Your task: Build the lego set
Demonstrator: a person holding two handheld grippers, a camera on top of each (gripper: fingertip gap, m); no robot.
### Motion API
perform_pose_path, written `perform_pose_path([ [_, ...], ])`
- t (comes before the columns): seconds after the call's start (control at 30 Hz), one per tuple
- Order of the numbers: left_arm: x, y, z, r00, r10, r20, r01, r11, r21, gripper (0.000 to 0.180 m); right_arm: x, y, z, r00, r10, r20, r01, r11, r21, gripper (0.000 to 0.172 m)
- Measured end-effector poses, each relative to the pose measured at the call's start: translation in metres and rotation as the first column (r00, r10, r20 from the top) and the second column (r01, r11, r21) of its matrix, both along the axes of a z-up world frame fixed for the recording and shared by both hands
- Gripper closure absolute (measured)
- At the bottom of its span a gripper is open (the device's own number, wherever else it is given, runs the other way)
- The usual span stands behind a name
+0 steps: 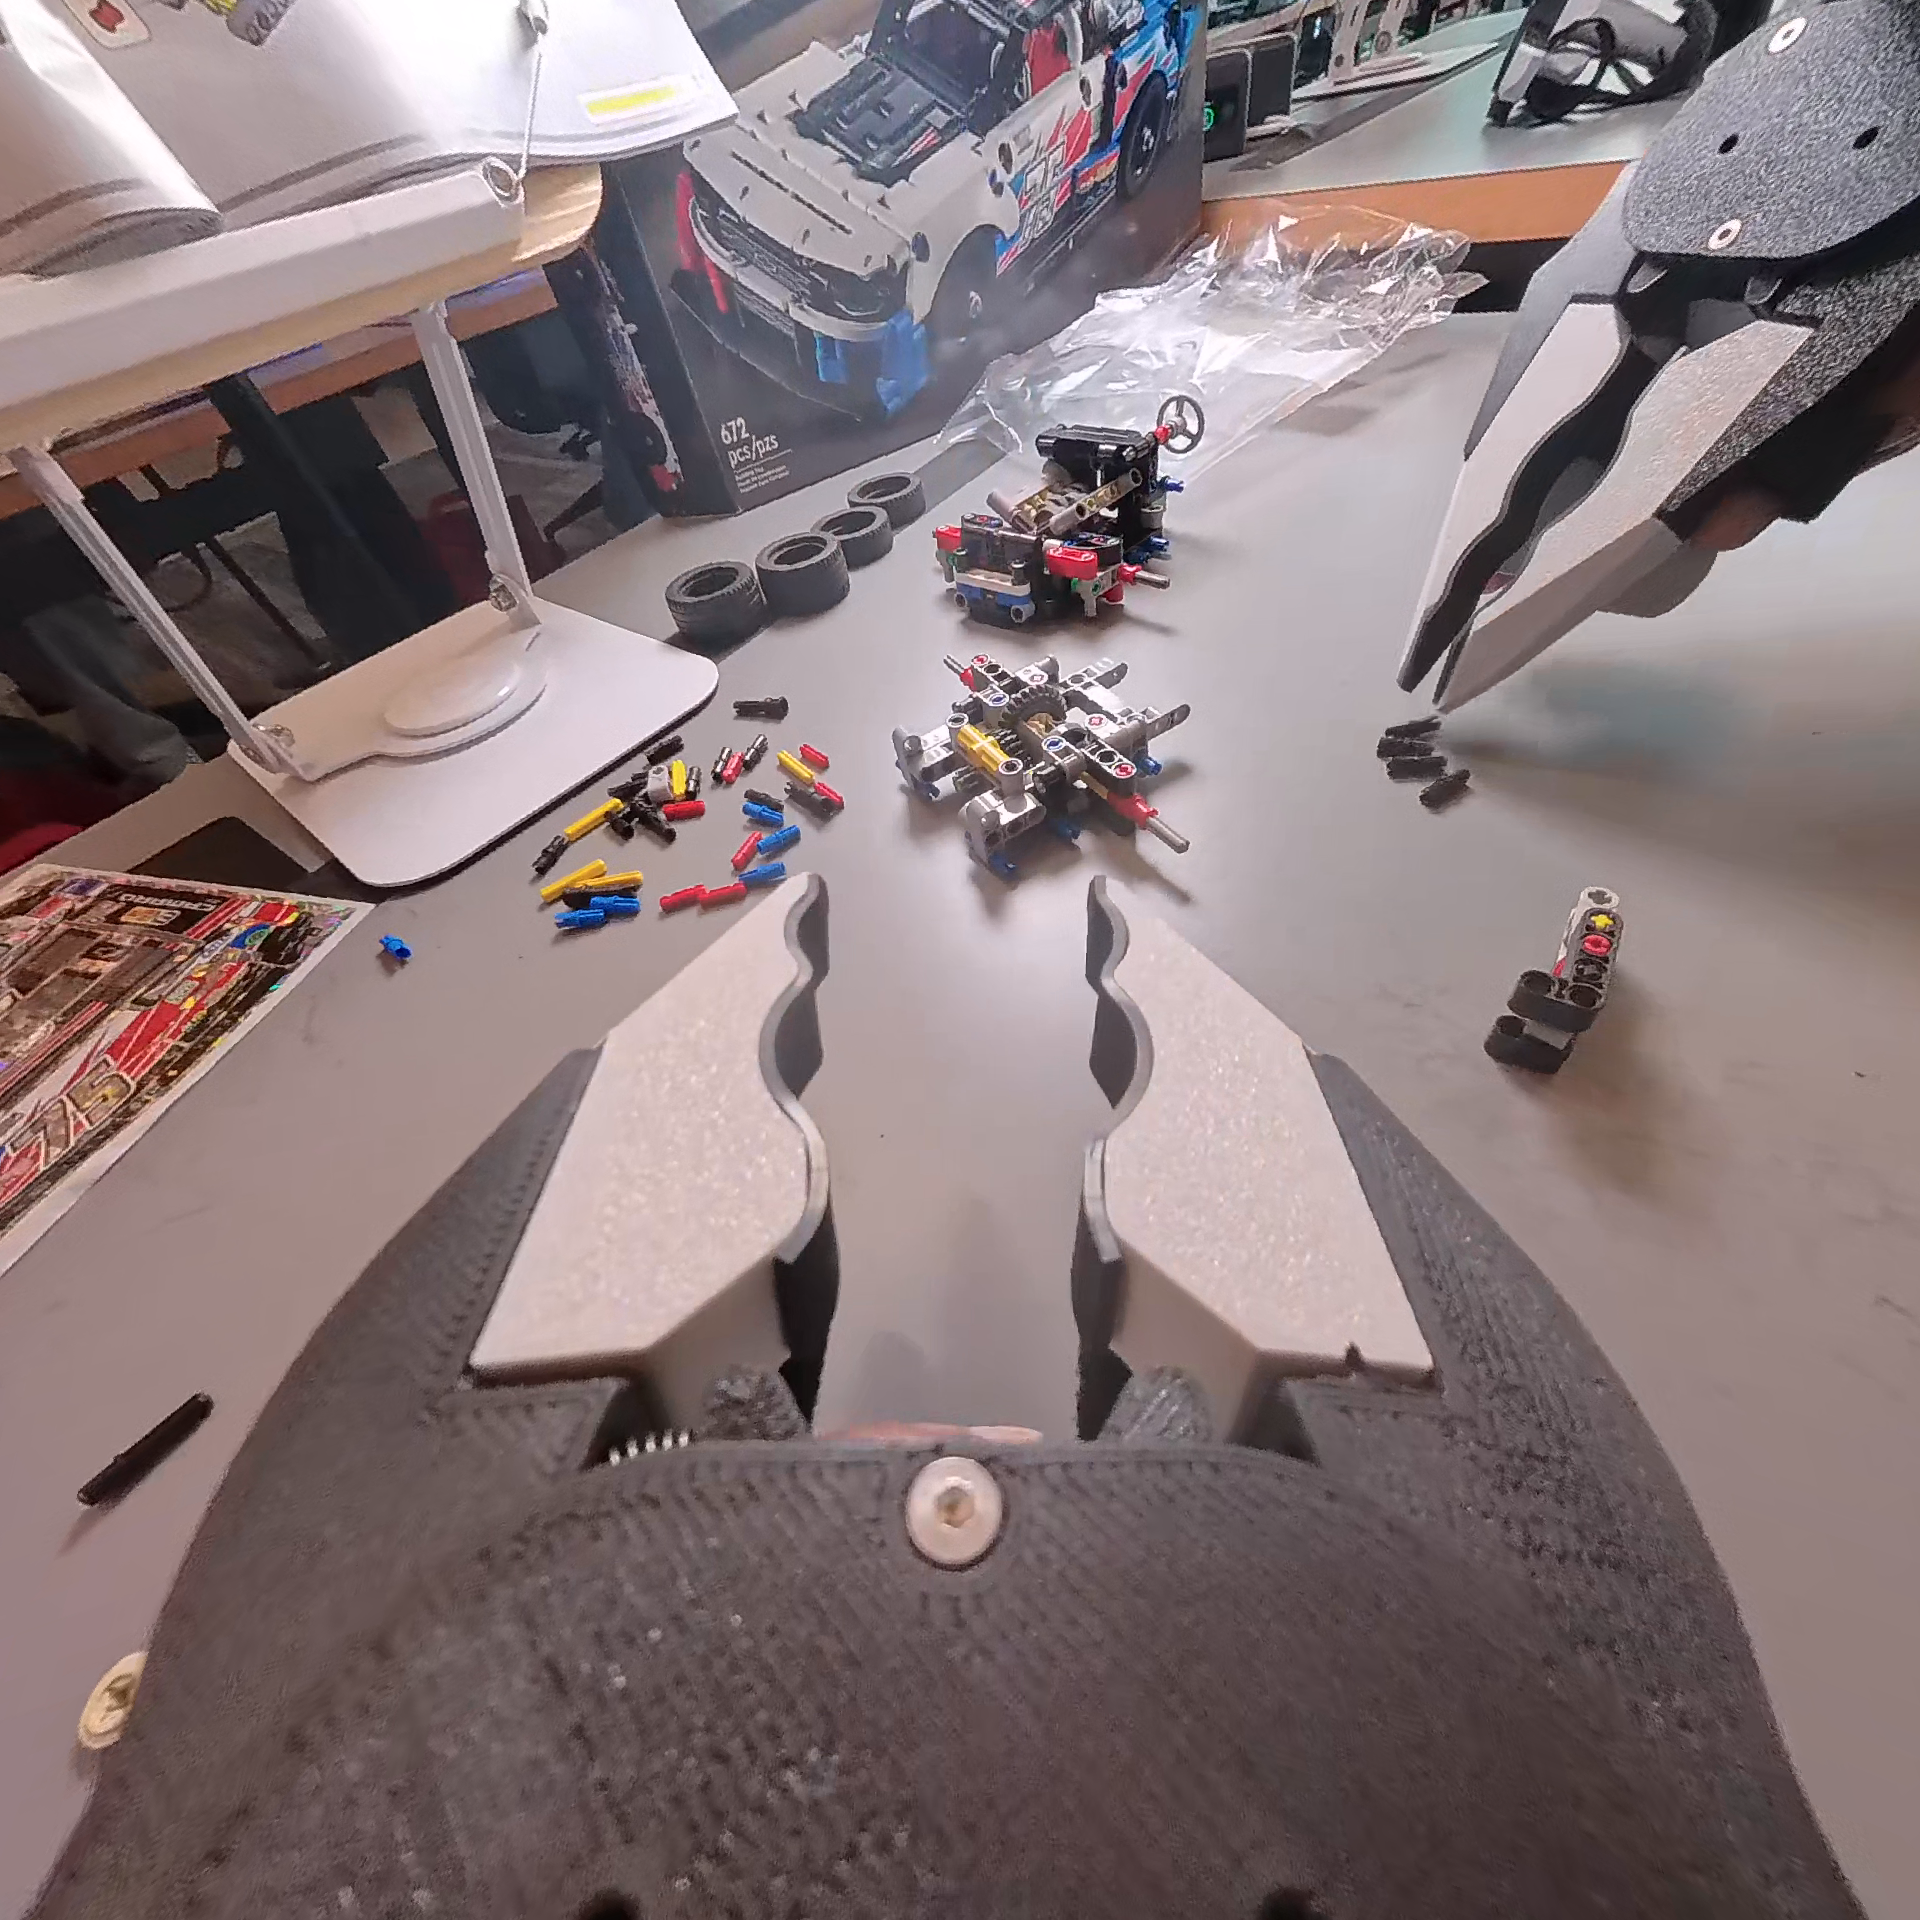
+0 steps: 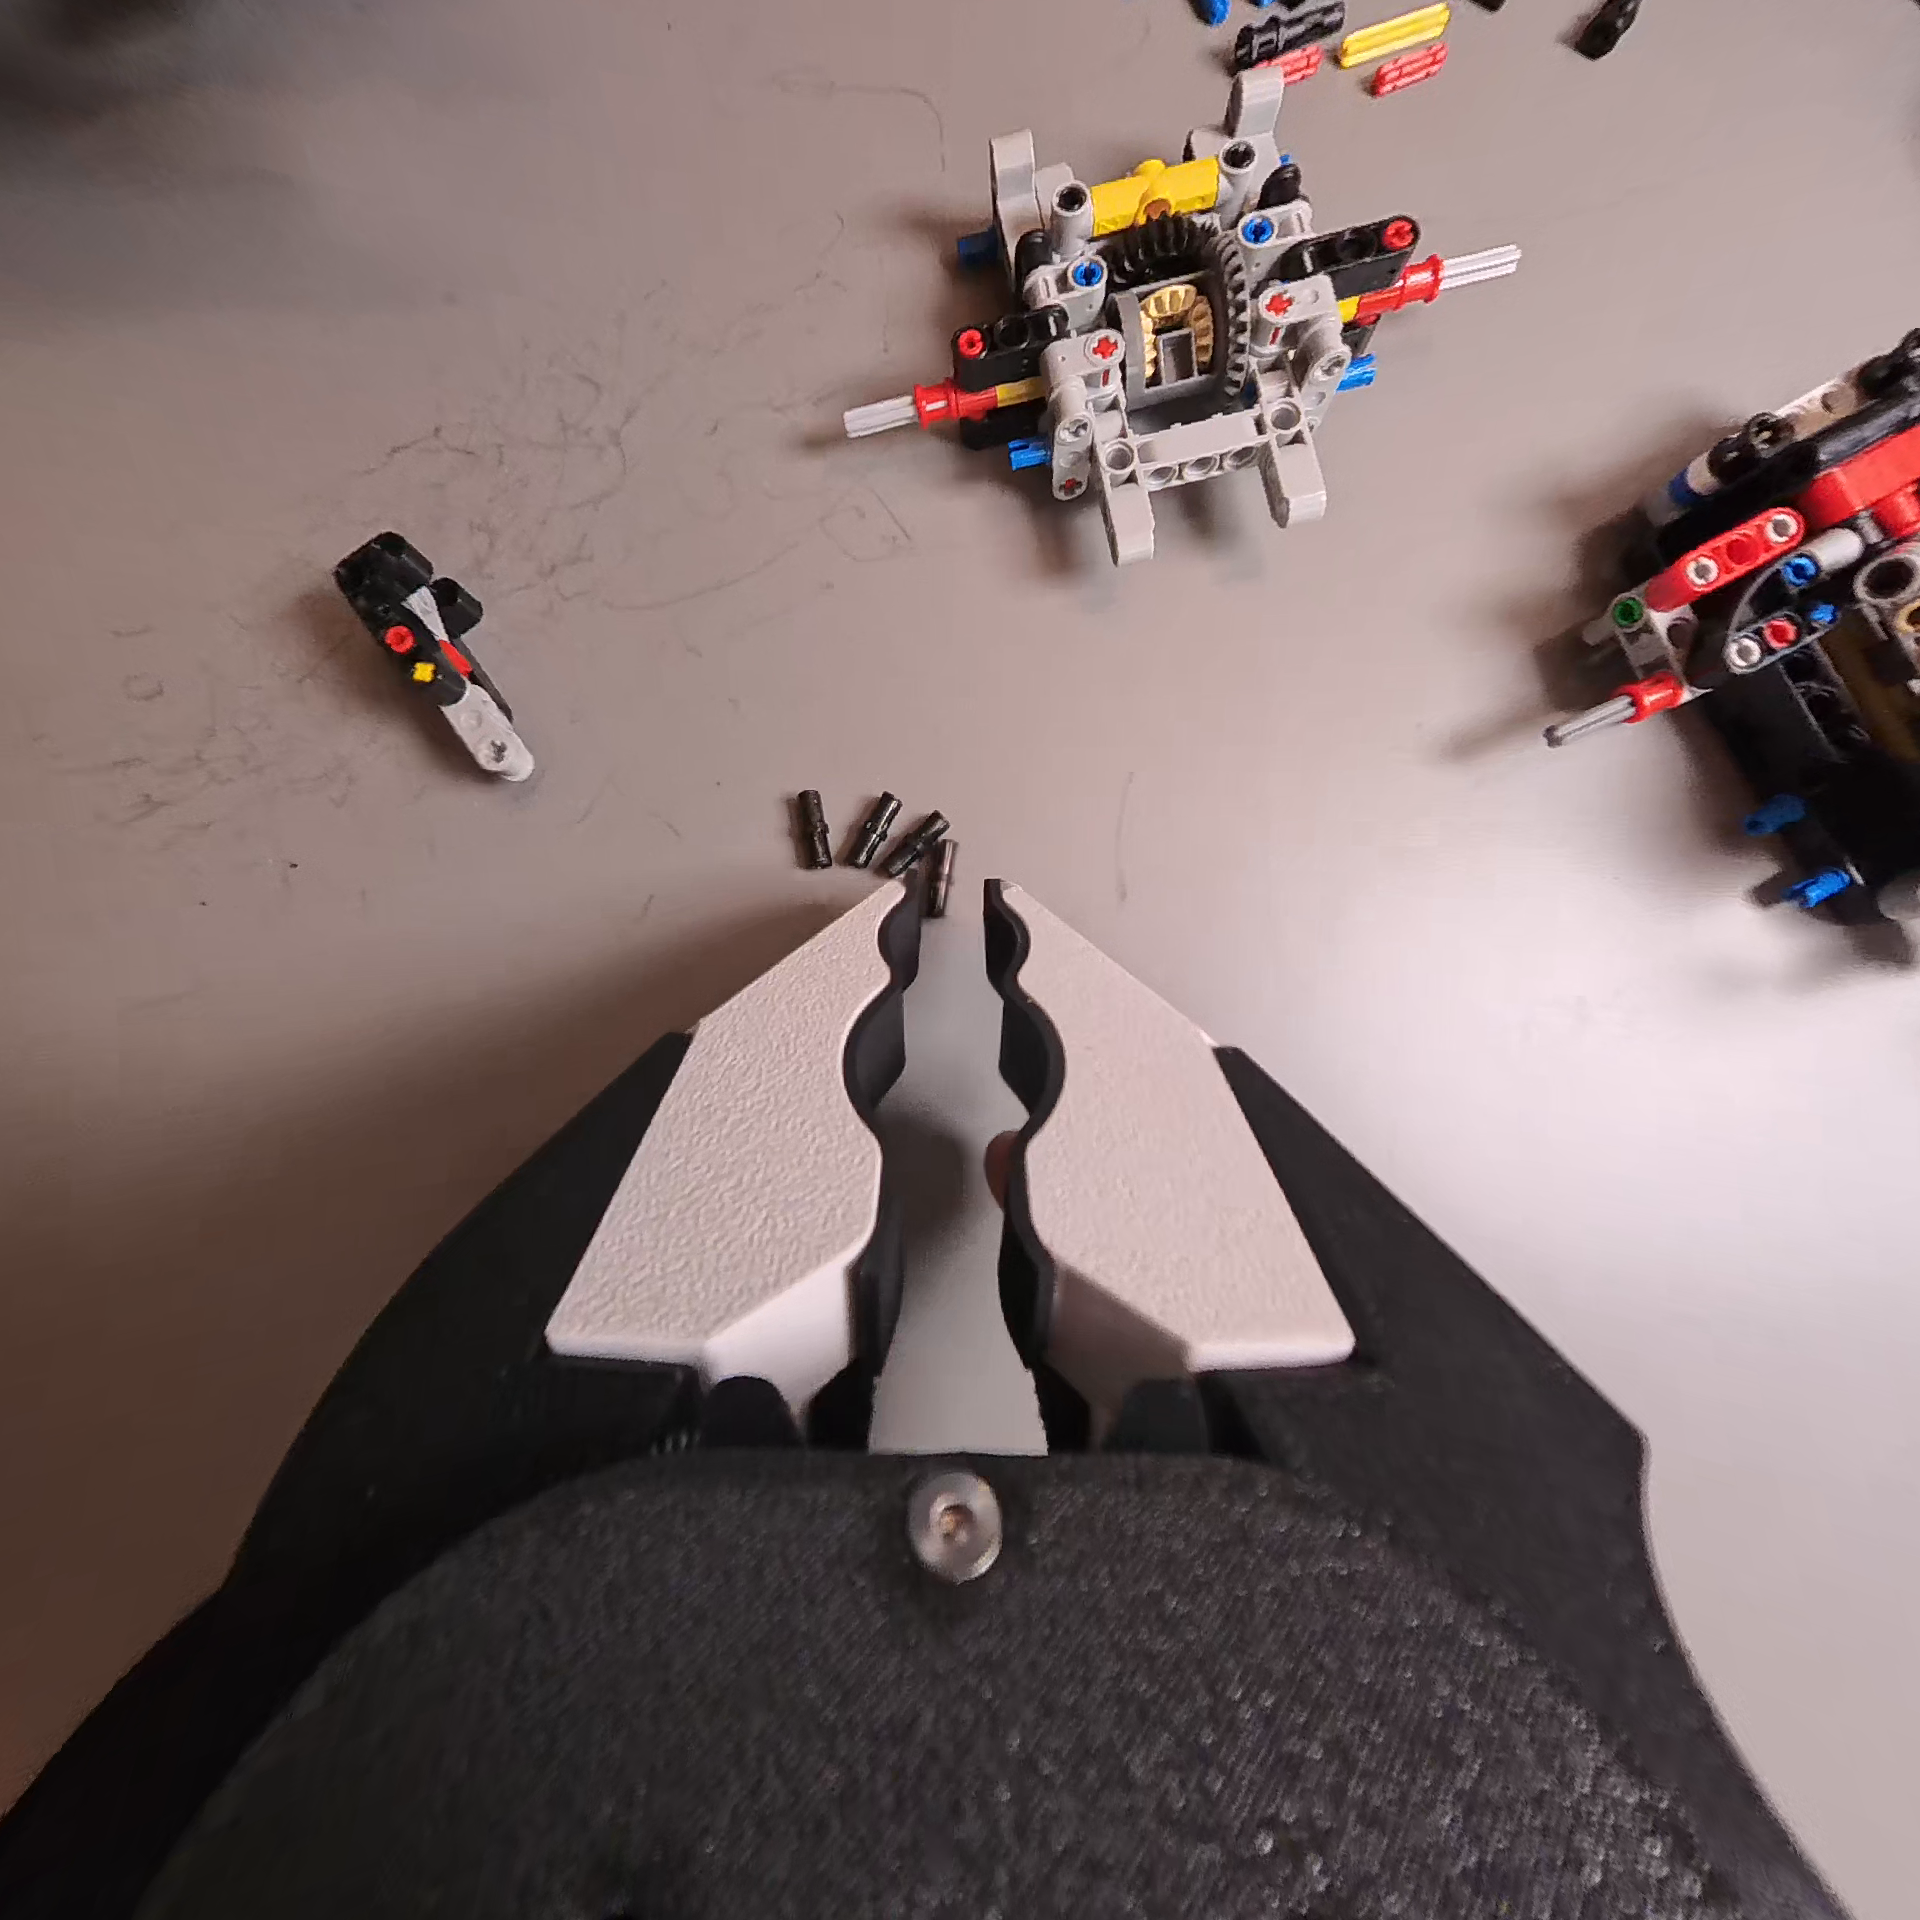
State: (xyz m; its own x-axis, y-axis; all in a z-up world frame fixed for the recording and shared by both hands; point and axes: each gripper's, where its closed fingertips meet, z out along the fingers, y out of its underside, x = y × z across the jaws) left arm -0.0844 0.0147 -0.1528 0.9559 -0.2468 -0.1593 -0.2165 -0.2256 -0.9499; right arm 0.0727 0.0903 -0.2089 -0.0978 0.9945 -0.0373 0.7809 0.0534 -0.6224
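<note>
My left gripper (image 1: 956, 904) is open and empty, a little above the grey table (image 1: 1351, 1143), and points at a grey gear assembly (image 1: 1039, 748). My right gripper (image 2: 951, 894) stands slightly open with its tips low over several short black pins (image 2: 873, 831). One pin (image 2: 940, 878) lies beside the left fingertip (image 2: 899, 904), and the two pads do not press on it. In the left wrist view the right gripper (image 1: 1429, 691) hovers just above the same pins (image 1: 1418, 753). The gear assembly also shows in the right wrist view (image 2: 1174, 322).
A small black and grey sub-assembly (image 1: 1558, 982) lies to the right. A chassis build (image 1: 1060, 530), several tyres (image 1: 800, 556), a set box (image 1: 914, 239) and a plastic bag (image 1: 1226, 312) are farther back. Loose coloured pins (image 1: 686, 821), a white stand base (image 1: 488, 727) and a sticker sheet (image 1: 114, 1018) are left. There is about 20 centimetres between the tips of the two grippers.
</note>
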Motion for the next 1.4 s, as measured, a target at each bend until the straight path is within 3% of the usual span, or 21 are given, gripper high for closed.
perform_pose_path([
  [0.3,0.026,-0.004,0.009,0.99,-0.105,0.09,0.105,0.994,-0.005,0.121,0.009,-0.026,0.016,0.978,0.083,-0.191,-0.065,0.993,0.096,0.163],
  [0.4,0.031,-0.003,0.014,0.99,-0.105,0.096,0.104,0.994,0.012,0.101,0.001,-0.031,0.013,0.966,0.109,-0.233,-0.085,0.99,0.112,0.163],
  [0.5,0.021,-0.001,0.026,0.997,-0.024,0.071,0.02,0.998,0.058,0.081,-0.005,-0.033,0.016,0.952,0.111,-0.285,-0.086,0.991,0.101,0.165],
  [0.6,0.016,-0.005,0.03,0.998,0.001,0.067,-0.005,0.999,0.054,0.097,-0.005,-0.04,0.013,0.945,0.143,-0.296,-0.118,0.988,0.1,0.165],
  [0.87,0.072,-0.032,-0.001,0.954,-0.287,0.087,0.297,0.942,-0.154,0.174,-0.004,-0.077,0.011,0.912,0.281,-0.298,-0.27,0.96,0.079,0.161],
  [0.93,0.082,-0.037,-0.014,0.944,-0.317,0.095,0.33,0.921,-0.208,0.172,-0.007,-0.082,0.006,0.91,0.31,-0.276,-0.293,0.951,0.104,0.161],
  [1.03,0.094,-0.042,-0.034,0.933,-0.352,0.076,0.358,0.887,-0.293,0.149,-0.009,-0.087,0.004,0.903,0.336,-0.268,-0.315,0.941,0.121,0.16],
  [1.17,0.108,-0.043,-0.053,0.911,-0.412,-0.001,0.382,0.847,-0.369,0.138,-0.009,-0.086,0.004,0.903,0.329,-0.275,-0.309,0.944,0.116,0.16],
  [1.27,0.114,-0.036,-0.057,0.908,-0.416,-0.044,0.37,0.848,-0.38,0.141,-0.011,-0.087,0.005,0.901,0.329,-0.282,-0.303,0.944,0.132,0.161],
  [1.4,0.117,-0.034,-0.063,0.901,-0.426,-0.081,0.364,0.844,-0.395,0.16,-0.014,-0.09,0.005,0.896,0.328,-0.299,-0.298,0.944,0.141,0.16],
])
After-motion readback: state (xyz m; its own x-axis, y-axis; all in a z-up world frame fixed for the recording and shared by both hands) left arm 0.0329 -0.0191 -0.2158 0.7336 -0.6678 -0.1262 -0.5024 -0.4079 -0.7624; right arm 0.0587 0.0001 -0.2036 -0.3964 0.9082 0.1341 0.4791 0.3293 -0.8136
